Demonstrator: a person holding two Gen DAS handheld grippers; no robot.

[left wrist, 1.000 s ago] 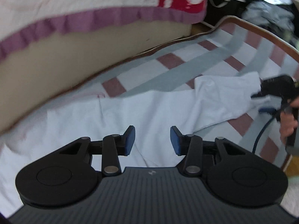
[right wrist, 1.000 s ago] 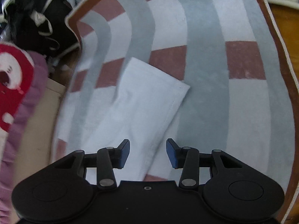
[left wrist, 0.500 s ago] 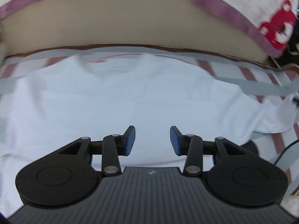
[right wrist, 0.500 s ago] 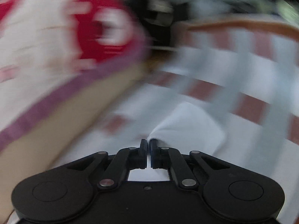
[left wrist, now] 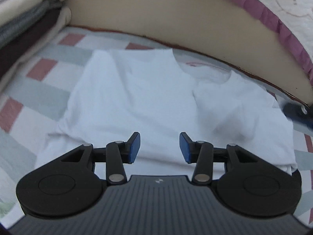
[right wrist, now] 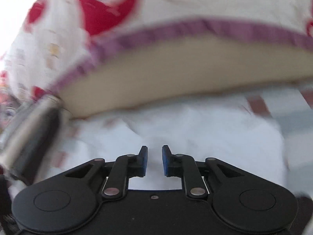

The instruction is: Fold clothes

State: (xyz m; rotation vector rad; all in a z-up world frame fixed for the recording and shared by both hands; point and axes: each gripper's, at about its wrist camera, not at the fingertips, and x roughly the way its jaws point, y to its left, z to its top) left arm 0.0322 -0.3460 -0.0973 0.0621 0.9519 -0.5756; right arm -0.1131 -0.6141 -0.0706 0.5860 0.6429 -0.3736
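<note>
White shirt point(left wrist: 148, 98) spread on the checked mat point(left wrist: 39, 86), collar toward the mattress point(left wrist: 156, 19).

Its right side already lies folded inward. Left gripper point(left wrist: 159, 146) hovers over the hem, jaws wide and empty; right gripper point(right wrist: 154, 160), jaws narrow, holds nothing. Judged: flatten wrinkles and match edges before creasing.

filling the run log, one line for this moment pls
stage: folding | left gripper: open over white shirt | right gripper: open, empty | shirt: on checked mat
</note>
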